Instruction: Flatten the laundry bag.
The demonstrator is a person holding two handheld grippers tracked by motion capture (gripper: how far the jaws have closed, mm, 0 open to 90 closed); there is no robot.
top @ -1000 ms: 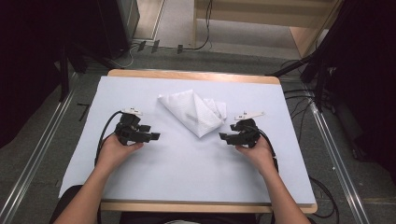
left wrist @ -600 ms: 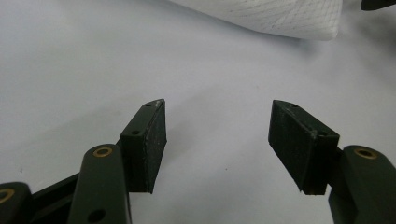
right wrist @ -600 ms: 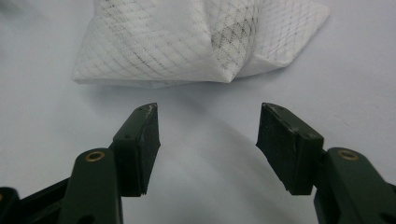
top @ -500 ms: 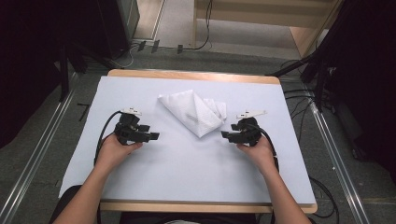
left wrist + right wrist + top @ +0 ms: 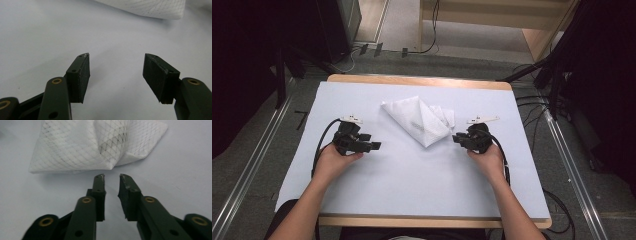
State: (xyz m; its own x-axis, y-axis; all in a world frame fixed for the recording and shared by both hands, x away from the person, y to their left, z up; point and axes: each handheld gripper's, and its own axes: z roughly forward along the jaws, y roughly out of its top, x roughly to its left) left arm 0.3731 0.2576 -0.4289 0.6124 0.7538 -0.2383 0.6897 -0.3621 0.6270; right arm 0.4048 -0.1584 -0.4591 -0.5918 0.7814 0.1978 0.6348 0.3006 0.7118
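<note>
Cloth (image 5: 419, 122): white, quilted diamond weave, matt, at table's 12 o'clock. Table (image 5: 422, 185): smooth matt pale sheet over wood edge. Fingers (image 5: 80, 75): matt black plastic, brass-coloured rivets, pads scuffed.

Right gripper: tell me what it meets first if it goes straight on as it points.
The right gripper would likely first meet the folded white cloth, just ahead of its fingers.

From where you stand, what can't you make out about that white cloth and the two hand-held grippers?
- Cloth: folded over itself, so its inner layers and full shape are hidden in the high view.
- Cloth in the left gripper view: cut off by the top edge.
- Left hand-held gripper: its jaw gap is too small to judge from the high view.
- Right hand-held gripper: jaws slightly apart; the cloth's underside beyond them is hidden.
</note>
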